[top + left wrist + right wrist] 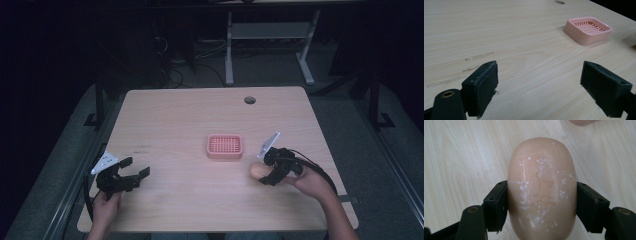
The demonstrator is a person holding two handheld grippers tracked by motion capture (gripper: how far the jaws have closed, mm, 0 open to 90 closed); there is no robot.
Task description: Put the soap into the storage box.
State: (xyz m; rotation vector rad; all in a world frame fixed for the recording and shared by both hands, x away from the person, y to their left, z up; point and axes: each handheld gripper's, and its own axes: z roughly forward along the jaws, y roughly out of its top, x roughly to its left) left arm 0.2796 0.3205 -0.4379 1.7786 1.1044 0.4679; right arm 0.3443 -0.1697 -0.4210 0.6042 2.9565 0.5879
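A tan oval bar of soap (541, 187) with white flecks sits between the jaws of my right gripper (541, 205), which is shut on its two long sides. In the high view the soap (257, 171) pokes out to the left of the right gripper (267, 172), low over the wooden table (185, 115), to the right of and nearer than a pink soap dish (225, 146). The pink soap dish (587, 30) has a slotted grid top with nothing on it. My left gripper (134, 167) is at the table's near left, open, with bare wood between its jaws (539, 87).
A round cable hole (249, 100) is near the table's far edge. Faint scuff marks (479, 56) lie on the wood ahead of the left gripper. Beyond the table, a white desk frame (270, 45) and cables stand on the dark floor.
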